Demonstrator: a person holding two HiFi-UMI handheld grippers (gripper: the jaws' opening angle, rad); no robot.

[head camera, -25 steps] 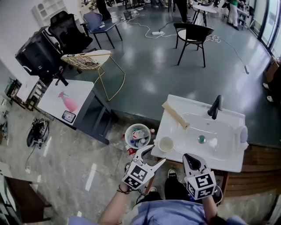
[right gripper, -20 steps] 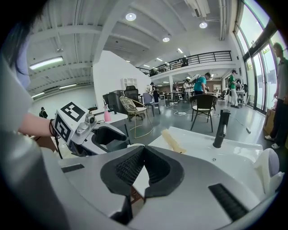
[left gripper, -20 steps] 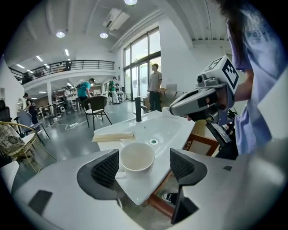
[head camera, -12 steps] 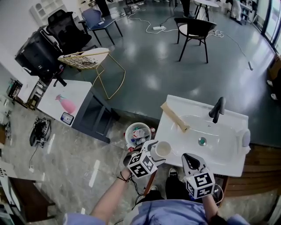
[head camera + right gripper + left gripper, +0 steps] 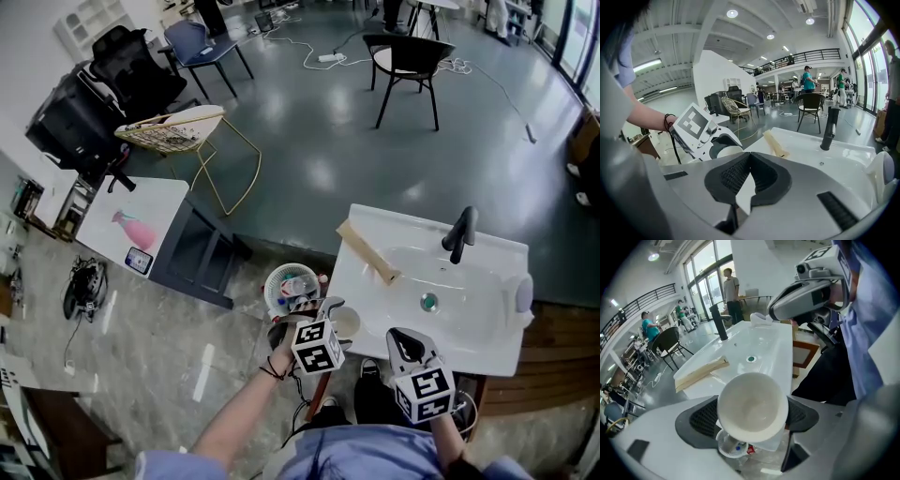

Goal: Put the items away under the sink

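The left gripper (image 5: pixel 330 317) has dropped from beside the person's body to the front left corner of the white rectangular washbasin (image 5: pixel 492 323). It has tipped steeply downward, and its jaws have just been spreading. They now stand wide apart around the small white round cup (image 5: pixel 752 404) on that corner. In the left gripper view the cup's rim nearly fills the gap between the dark ribbed pads (image 5: pixel 701 420), but I judge they are not squeezing it yet, so the cup is bracketed rather than held. The right gripper (image 5: pixel 749 161) hangs low in front of the basin with its pads together on nothing. Further along the rim lie a pale wooden strip (image 5: pixel 367 251) and, behind the bowl, a black tap (image 5: pixel 459 234). A white round basket (image 5: pixel 272 281) holding small bottles sits on the floor just beside the basin's left side. For the task, this looks like the start of the first pick: the jaws must close before the cup can go below, and the space under the sink is not clearly shown.
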